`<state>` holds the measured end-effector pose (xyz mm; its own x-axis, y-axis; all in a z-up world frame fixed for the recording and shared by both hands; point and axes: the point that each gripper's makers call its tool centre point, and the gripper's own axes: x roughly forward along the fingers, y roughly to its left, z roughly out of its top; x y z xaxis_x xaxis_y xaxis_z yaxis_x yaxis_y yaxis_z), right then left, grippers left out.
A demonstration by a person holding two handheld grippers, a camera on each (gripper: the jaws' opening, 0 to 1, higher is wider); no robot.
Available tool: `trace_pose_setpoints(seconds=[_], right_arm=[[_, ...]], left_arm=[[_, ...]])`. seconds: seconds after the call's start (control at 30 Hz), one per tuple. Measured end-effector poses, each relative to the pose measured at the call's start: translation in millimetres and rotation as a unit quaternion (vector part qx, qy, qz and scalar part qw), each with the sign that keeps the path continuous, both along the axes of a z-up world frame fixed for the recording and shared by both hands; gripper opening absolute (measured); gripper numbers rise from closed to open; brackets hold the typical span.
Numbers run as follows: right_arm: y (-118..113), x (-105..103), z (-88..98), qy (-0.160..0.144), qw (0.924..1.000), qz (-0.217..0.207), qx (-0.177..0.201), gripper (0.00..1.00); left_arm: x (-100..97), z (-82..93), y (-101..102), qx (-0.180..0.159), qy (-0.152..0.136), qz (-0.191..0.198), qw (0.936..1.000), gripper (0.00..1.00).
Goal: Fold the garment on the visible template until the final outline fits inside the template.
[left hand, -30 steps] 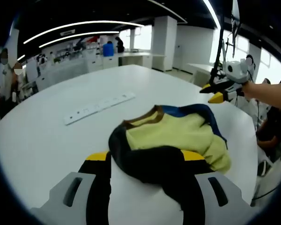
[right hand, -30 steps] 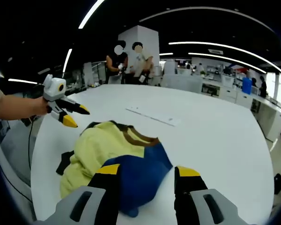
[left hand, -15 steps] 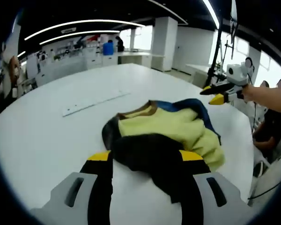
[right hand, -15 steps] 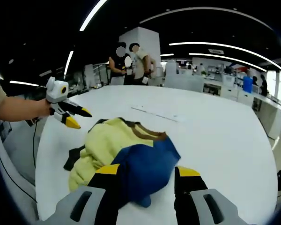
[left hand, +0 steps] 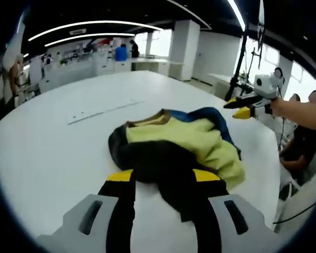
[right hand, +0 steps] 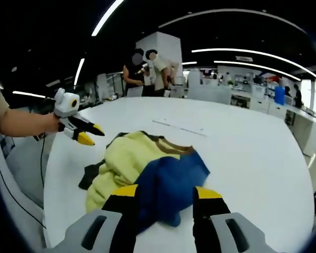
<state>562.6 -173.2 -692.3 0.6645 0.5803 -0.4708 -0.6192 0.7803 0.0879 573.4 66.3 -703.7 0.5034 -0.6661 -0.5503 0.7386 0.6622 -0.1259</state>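
"Both grippers sit near the garment [left hand: 174,150] bunched on the table [left hand: 52,153], one at each end?"

"Yes. Left gripper [left hand: 162,178] faces the black end, right gripper [right hand: 166,194] the blue; jaws apart, probably empty. Its long axis runs between them."
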Motion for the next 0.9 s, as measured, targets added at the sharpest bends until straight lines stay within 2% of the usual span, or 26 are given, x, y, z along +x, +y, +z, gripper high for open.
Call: trace_pose_setpoints(seconds=[0.4,0.7,0.9], right_arm=[[0.9,-11.8,-3.9,0.003,1.0,0.004,-0.002,0.29],[6.8,-20.2,-15.1,0.018,0.9997,0.015,0.001,0.24],[10.7,-25.8,-29.3,0.035,0.999,0.027,-0.006,0.18]], left_arm=[[-11.4,-9.7,-0.5,0.0,0.012,-0.005,0.9999,0.29],[-19.7,-27.6,-0.1,0.007,0.03,-0.005,0.9995,0.24],[-22.3,-38.5,0.5,0.011,0.042,-0.004,0.9991,0.22]])
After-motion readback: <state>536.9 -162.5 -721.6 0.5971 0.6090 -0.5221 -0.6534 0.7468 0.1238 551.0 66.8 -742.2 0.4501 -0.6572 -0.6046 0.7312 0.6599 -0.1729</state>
